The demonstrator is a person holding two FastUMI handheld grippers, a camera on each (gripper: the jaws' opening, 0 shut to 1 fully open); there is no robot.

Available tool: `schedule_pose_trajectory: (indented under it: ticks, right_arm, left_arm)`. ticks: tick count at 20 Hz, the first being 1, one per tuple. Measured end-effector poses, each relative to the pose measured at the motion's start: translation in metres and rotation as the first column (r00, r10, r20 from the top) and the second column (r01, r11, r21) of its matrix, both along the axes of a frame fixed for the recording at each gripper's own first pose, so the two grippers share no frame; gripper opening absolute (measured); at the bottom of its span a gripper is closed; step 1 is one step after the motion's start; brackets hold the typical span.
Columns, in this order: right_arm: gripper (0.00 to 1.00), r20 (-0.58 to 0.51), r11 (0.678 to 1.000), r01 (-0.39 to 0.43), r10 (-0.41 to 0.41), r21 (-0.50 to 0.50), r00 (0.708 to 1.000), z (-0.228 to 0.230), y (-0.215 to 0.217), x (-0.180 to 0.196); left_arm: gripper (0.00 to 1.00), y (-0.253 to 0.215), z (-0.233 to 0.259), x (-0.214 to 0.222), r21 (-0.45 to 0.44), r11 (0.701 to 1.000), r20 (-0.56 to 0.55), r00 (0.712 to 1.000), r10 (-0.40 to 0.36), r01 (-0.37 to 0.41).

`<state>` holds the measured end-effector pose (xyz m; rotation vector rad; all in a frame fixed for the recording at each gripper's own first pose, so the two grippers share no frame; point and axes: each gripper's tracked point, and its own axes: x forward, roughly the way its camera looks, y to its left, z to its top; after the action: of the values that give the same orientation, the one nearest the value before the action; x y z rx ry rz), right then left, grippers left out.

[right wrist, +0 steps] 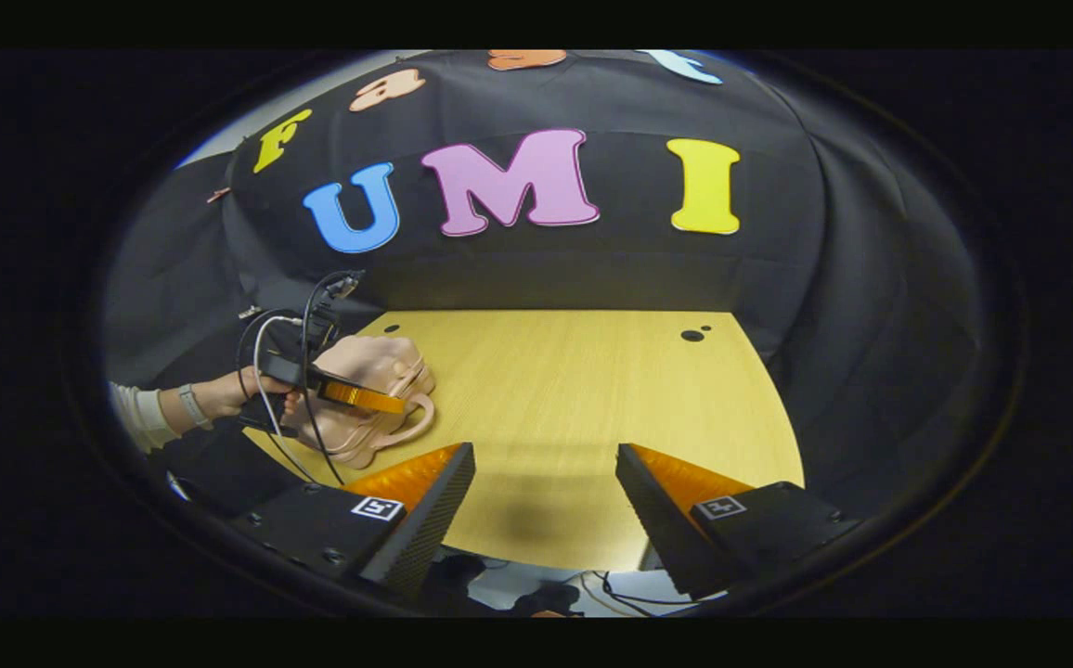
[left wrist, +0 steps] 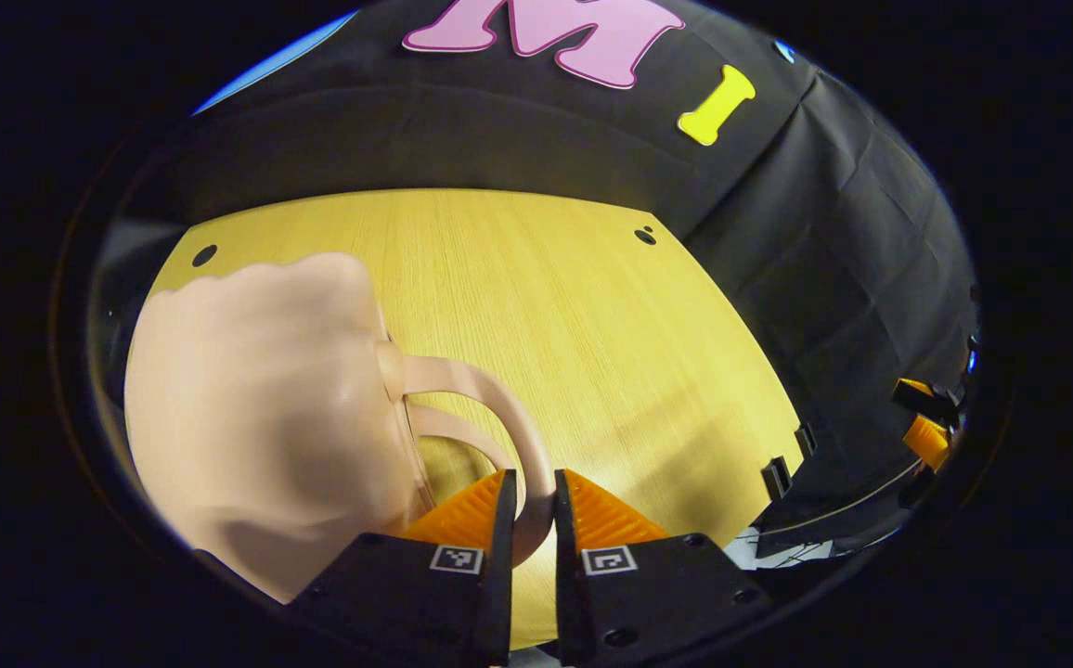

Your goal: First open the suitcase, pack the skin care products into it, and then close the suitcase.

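Your desk (right wrist: 574,399) is a light wood-grain top, mostly bare, with small dark round holes near its far corners and a soft shadow on the near part. Black cloth (right wrist: 778,278) hangs as the booth wall behind it and wraps around the right side, creased and folded there. In the left gripper view dark clips (left wrist: 776,478) sit along the desk's right edge, and cables and a pale floor show below the near edge in the right gripper view. The suitcase (right wrist: 371,399), a small pale pink case with a curved handle (left wrist: 499,394), lies on the desk's left side near the far-left corner, lid down. Your left gripper (left wrist: 532,506) is at the case: its jaws are nearly closed, both fingers pressing on the pink handle loop, which passes between them. In the right gripper view you see that same gripper over the case, held by a hand (right wrist: 239,394) with a pale sleeve and a wristband, cables looping off it. Your right gripper (right wrist: 546,492) hangs over the near edge of the desk, well apart from the case, jaws spread wide with nothing between them.
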<state>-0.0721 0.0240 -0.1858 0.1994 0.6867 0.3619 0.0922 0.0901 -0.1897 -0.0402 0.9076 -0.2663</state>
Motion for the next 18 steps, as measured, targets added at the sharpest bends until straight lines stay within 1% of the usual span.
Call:
schedule_pose_trajectory:
  ticks: [1, 2, 4, 5, 6, 7, 8, 9, 11, 12, 13, 14, 15, 16, 17, 18]
  right_arm:
    - [0.98, 0.016, 1.000, -0.013, 0.013, 0.000, 1.000, 0.000, -0.008, 0.002]
    - [0.97, 0.032, 1.000, -0.024, 0.024, -0.003, 0.999, 0.001, -0.017, 0.007]
    - [0.97, 0.077, 0.999, -0.045, 0.047, -0.029, 0.996, 0.008, -0.035, 0.016]
    - [0.98, 0.116, 0.997, -0.046, 0.053, -0.069, 0.992, 0.012, -0.046, 0.021]
    - [0.97, 0.160, 0.994, -0.048, 0.063, -0.096, 0.985, 0.020, -0.052, 0.028]
    - [0.98, 0.207, 0.994, -0.051, 0.071, -0.102, 0.976, 0.031, -0.053, 0.035]
    - [0.97, 0.258, 0.994, -0.049, 0.072, -0.094, 0.964, 0.044, -0.051, 0.042]
    - [0.98, 0.305, 0.996, -0.046, 0.069, -0.082, 0.950, 0.058, -0.049, 0.048]
    - [0.97, 0.391, 0.998, -0.009, 0.033, -0.061, 0.920, 0.086, -0.043, 0.064]
    - [0.97, 0.430, 0.999, 0.014, 0.007, -0.044, 0.903, 0.100, -0.040, 0.071]
    - [0.97, 0.463, 0.999, 0.031, -0.018, -0.020, 0.886, 0.116, -0.034, 0.078]
    - [0.97, 0.495, 0.999, 0.041, -0.039, 0.006, 0.868, 0.131, -0.026, 0.083]
    - [0.97, 0.520, 0.999, 0.048, -0.052, 0.022, 0.853, 0.144, -0.017, 0.089]
    - [0.97, 0.538, 0.998, 0.048, -0.056, 0.029, 0.841, 0.154, -0.009, 0.095]
    - [0.97, 0.561, 0.999, 0.039, -0.049, 0.029, 0.826, 0.163, 0.001, 0.100]
    - [0.98, 0.593, 0.999, 0.034, -0.042, 0.025, 0.804, 0.176, 0.010, 0.104]
  left_arm:
    - [0.30, 0.005, 0.002, 0.003, 0.037, 0.999, 0.032, 0.999, 0.032, -0.033]
    - [0.38, 0.009, 0.010, 0.006, 0.057, 0.996, 0.069, 0.995, 0.065, -0.069]
    - [0.55, 0.010, 0.040, 0.005, 0.099, 0.980, 0.170, 0.973, 0.154, -0.172]
    - [0.74, 0.012, 0.061, 0.000, 0.139, 0.966, 0.242, 0.953, 0.182, -0.220]
    - [0.83, 0.008, 0.083, -0.007, 0.173, 0.951, 0.319, 0.928, 0.191, -0.255]
    - [0.95, 0.000, 0.112, -0.013, 0.189, 0.941, 0.400, 0.897, 0.187, -0.280]
    - [0.96, -0.012, 0.140, -0.021, 0.196, 0.933, 0.474, 0.862, 0.181, -0.303]
    - [0.98, -0.021, 0.166, -0.031, 0.188, 0.920, 0.545, 0.816, 0.193, -0.343]
    - [1.00, -0.043, 0.215, -0.053, 0.147, 0.907, 0.670, 0.714, 0.203, -0.396]
    - [0.99, -0.052, 0.237, -0.065, 0.134, 0.901, 0.733, 0.653, 0.190, -0.412]
    - [0.98, -0.060, 0.260, -0.078, 0.134, 0.900, 0.781, 0.604, 0.161, -0.414]
    - [0.98, -0.067, 0.282, -0.087, 0.151, 0.897, 0.817, 0.563, 0.123, -0.415]
    - [0.97, -0.069, 0.300, -0.094, 0.163, 0.892, 0.844, 0.528, 0.096, -0.421]
    - [0.97, -0.071, 0.311, -0.101, 0.152, 0.895, 0.855, 0.510, 0.095, -0.420]
    - [0.97, -0.077, 0.319, -0.104, 0.117, 0.908, 0.855, 0.505, 0.113, -0.402]
    - [0.97, -0.077, 0.325, -0.108, 0.074, 0.919, 0.853, 0.502, 0.144, -0.388]
